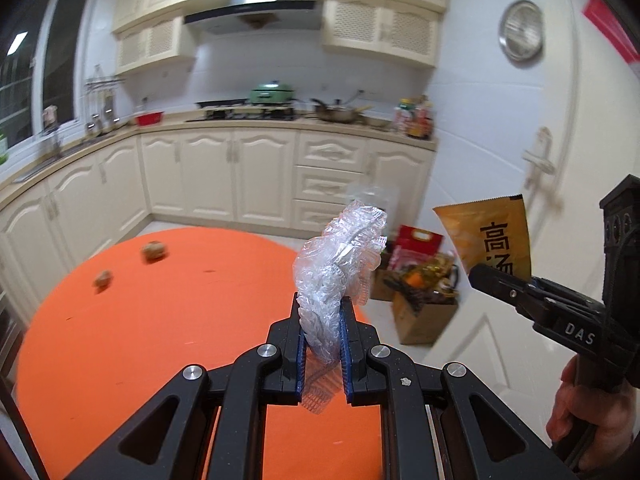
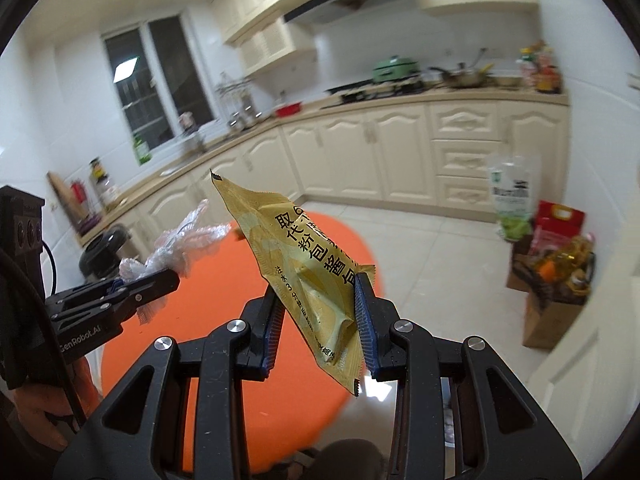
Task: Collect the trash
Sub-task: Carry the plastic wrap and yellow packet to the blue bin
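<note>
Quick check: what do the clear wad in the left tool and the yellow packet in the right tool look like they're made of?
Clear wad: thin, glossy plastic film, see-through and crinkled, with a gathered, pleated edge.
Yellow packet: probably laminated or foil-lined plastic, since it holds sharp creases, shines dully, and has printed text and a serrated end.

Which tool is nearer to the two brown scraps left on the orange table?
Left. The left tool, shut on clear crumpled plastic, hangs over the orange table bearing the brown scraps; the right tool, gripping a yellow packet, is beyond the table's edge.
</note>
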`<state>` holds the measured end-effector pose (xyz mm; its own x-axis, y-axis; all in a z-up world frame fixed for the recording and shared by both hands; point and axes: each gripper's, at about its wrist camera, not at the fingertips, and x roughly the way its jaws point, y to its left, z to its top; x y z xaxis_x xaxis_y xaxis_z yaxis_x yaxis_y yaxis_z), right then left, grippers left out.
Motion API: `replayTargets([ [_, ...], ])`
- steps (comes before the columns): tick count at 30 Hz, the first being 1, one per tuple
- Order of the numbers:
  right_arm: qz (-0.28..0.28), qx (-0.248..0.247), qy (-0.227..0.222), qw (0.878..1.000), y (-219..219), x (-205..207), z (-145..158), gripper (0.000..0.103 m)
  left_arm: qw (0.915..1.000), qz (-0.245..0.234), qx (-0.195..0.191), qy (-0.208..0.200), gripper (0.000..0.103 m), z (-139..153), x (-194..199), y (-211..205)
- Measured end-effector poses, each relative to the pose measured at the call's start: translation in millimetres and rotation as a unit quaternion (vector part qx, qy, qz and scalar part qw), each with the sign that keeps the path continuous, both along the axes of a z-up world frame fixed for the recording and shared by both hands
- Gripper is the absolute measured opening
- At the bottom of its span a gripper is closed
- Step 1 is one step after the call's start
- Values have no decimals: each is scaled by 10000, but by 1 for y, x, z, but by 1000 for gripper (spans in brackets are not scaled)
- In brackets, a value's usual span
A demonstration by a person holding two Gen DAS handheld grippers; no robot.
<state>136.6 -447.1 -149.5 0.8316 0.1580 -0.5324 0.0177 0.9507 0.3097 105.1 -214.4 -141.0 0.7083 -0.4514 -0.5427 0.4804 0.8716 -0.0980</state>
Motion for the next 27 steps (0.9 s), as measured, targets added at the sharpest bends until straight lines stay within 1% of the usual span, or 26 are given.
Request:
replayTargets([
  [1, -85, 11, -2, 10000, -8, -5, 0, 31, 9999, -118, 9, 4, 10, -1, -8, -10],
  [4, -432, 127, 33, 9990, -40, -21, -6, 31, 9993, -360, 21, 71, 10, -3, -5, -31],
  [6, -686, 202, 102, 9974, -62, -28, -14, 31, 9983, -550, 36, 183, 10, -11, -9, -49],
  [7, -763, 221, 130, 9968, -70, -31, -17, 31, 9979, -610, 55, 232, 10, -12, -3, -54],
  [10, -1121, 247, 381, 9927, -100, -34, -38, 31, 9956, -815, 141, 448, 10, -26, 3, -77],
  [12, -1258, 387, 535, 9899, -119, -31, -54, 31, 9937, -918, 237, 598, 10, -37, 6, -95],
  [13, -1325, 444, 623, 9882, -127, -30, -64, 31, 9922, -974, 286, 729, 10, -47, 7, -105],
  [15, -1428, 584, 816, 9847, -144, -25, -85, 31, 9896, -1045, 402, 906, 10, -55, 29, -123],
  [17, -1517, 725, 1007, 9806, -158, -19, -107, 31, 9858, -1104, 519, 1150, 10, -74, 35, -139],
  [19, -1578, 842, 1137, 9773, -170, -16, -126, 31, 9825, -1140, 648, 1324, 10, -83, 58, -164],
  [21, -1658, 988, 1302, 9725, -185, -12, -148, 31, 9783, -1164, 773, 1533, 10, -99, 66, -183],
  [22, -1678, 1017, 1350, 9712, -188, -11, -154, 31, 9761, -1178, 816, 1635, 10, -102, 76, -199],
  [26, -1774, 1251, 1624, 9625, -210, 1, -190, 32, 9676, -1215, 999, 1975, 10, -122, 99, -228],
  [27, -1796, 1299, 1706, 9601, -216, 5, -200, 32, 9659, -1211, 1049, 2032, 10, -123, 111, -244],
])
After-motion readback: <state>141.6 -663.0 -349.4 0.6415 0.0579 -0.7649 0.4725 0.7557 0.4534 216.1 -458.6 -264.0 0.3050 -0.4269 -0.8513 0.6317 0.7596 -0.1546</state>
